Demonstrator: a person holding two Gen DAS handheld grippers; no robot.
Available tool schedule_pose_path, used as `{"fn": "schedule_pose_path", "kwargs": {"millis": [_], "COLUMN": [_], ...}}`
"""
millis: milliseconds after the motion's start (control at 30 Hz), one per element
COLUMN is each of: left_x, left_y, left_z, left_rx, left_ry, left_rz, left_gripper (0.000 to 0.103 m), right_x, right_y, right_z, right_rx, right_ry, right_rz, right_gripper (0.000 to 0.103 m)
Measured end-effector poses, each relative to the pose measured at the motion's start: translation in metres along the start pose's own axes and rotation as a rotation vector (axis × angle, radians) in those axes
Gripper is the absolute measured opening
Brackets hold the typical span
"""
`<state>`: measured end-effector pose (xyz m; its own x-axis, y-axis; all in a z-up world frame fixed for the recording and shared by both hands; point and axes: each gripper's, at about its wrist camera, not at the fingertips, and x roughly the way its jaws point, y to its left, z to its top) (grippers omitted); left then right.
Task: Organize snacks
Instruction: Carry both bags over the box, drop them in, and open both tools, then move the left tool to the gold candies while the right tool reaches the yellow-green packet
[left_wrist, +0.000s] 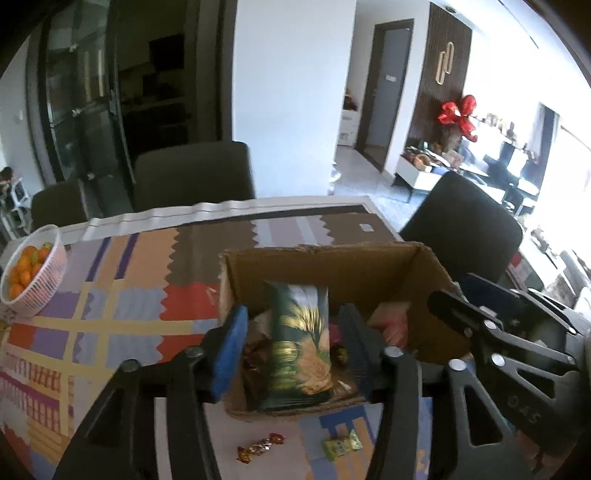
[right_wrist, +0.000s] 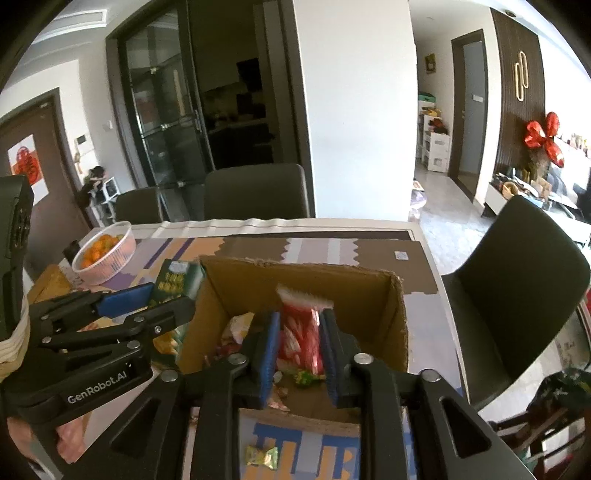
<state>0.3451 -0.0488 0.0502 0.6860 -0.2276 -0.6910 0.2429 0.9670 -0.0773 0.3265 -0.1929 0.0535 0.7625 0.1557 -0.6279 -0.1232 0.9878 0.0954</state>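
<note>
Both grippers hang over the open brown corrugated cardboard box, so each packet can drop straight in. The left gripper has its blue pads spread either side of a glossy dark green snack bag with gold print, standing on end in the box, with gaps showing on both sides. The right gripper brackets a crinkly red-and-white packet; its pads look just clear of it, though blur makes contact hard to judge. Two small foil-wrapped candies and a green sweet lie on the patchwork tablecloth just outside the box.
</note>
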Motion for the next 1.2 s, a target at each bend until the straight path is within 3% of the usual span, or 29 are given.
{"fn": "schedule_pose_path", "kwargs": {"millis": [167,600,867,1200], "left_x": [-0.016,-0.064,-0.063,-0.042], "left_y": [0.005,0.017,0.03,0.034], "left_z": [-0.007,-0.035,-0.064,-0.105], "left_rx": [0.005,0.082,0.114,0.135], "left_ry": [-0.03,-0.094,-0.058,0.018], "left_rz": [0.016,0.051,0.042,0.023], "left_gripper": [0.058,0.059,0.059,0.059], "right_x": [-0.006,-0.035,-0.042,-0.019], "right_y": [0.001,0.034,0.052,0.053], "right_z": [-0.004,-0.024,-0.045,-0.089], "right_rx": [-0.013,-0.053,-0.071,-0.044], "right_ry": [-0.01,-0.038,-0.024,0.082], "right_rz": [-0.024,0.032,0.037,0.041], "right_gripper": [0.044,0.054,0.055,0.055]}}
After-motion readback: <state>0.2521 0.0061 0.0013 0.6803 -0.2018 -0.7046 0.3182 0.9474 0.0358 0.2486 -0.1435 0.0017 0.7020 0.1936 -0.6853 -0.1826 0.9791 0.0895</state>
